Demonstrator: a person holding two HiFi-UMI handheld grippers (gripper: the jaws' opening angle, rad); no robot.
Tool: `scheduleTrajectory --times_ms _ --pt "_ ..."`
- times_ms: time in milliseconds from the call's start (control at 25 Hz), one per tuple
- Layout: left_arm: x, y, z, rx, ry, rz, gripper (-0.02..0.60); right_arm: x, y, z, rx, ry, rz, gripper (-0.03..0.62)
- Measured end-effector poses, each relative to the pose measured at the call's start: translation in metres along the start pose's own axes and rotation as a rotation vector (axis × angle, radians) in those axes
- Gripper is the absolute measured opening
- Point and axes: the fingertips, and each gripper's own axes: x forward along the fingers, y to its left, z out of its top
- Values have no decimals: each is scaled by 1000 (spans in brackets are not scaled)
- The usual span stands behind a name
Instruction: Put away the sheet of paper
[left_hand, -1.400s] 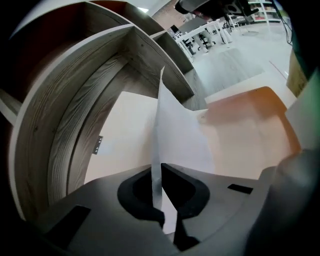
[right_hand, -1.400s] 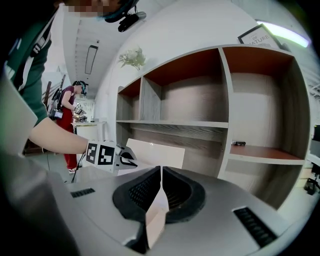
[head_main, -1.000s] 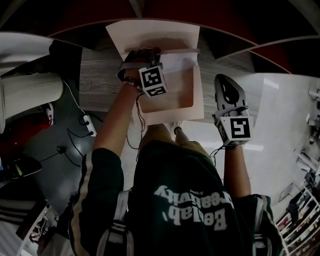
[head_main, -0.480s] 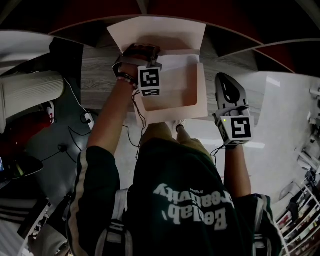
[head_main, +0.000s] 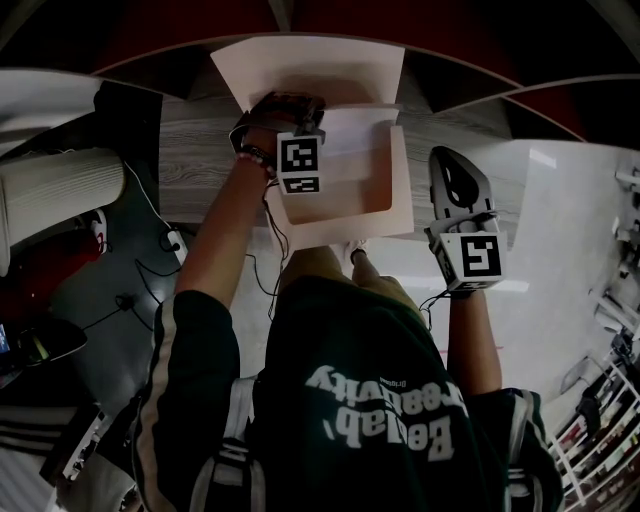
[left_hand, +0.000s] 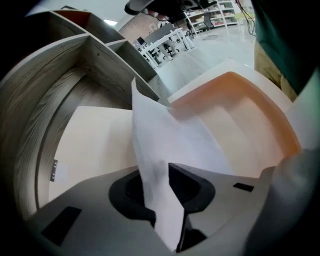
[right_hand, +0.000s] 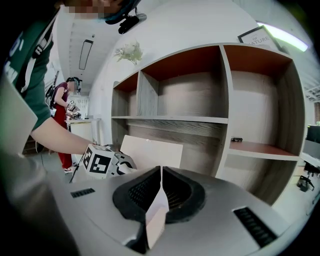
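A white sheet of paper (head_main: 355, 125) (left_hand: 165, 145) lies partly inside an open cream folder (head_main: 350, 210) (left_hand: 250, 115) on a wooden shelf (head_main: 200, 150). The folder's back flap (head_main: 310, 70) leans up against the shelf. My left gripper (head_main: 305, 108) (left_hand: 160, 175) points down into the folder. Its jaws have just been opening, and the sheet's near edge still runs between them with the pads slightly apart. My right gripper (head_main: 447, 165) (right_hand: 160, 175) stays to the right of the folder, shut on a thin strip of cream card; what that strip belongs to is hidden.
The shelving unit (right_hand: 200, 100) has several open compartments, and a small dark object (right_hand: 237, 139) sits in one of them. Cables and a power strip (head_main: 175, 245) lie on the floor at left, beside a white ribbed roll (head_main: 60, 180). A person in red (right_hand: 62, 115) stands far off.
The left gripper has rolled a little over the folder, and the folder and sheet have shifted slightly. The right gripper has not moved.
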Motion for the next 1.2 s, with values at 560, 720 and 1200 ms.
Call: scheduleTrajectory --times_ms 560,720,1200 --pt "-51 24 16 -351 -60 134 236 -12 1 4 -3 -26 23 38" --pt "-54 22 21 -559 -101 167 205 -18 2 2 -12 -29 38 37" --pt "22 -22 15 -997 -62 89 17 -31 -8 -19 -20 21 34 37"
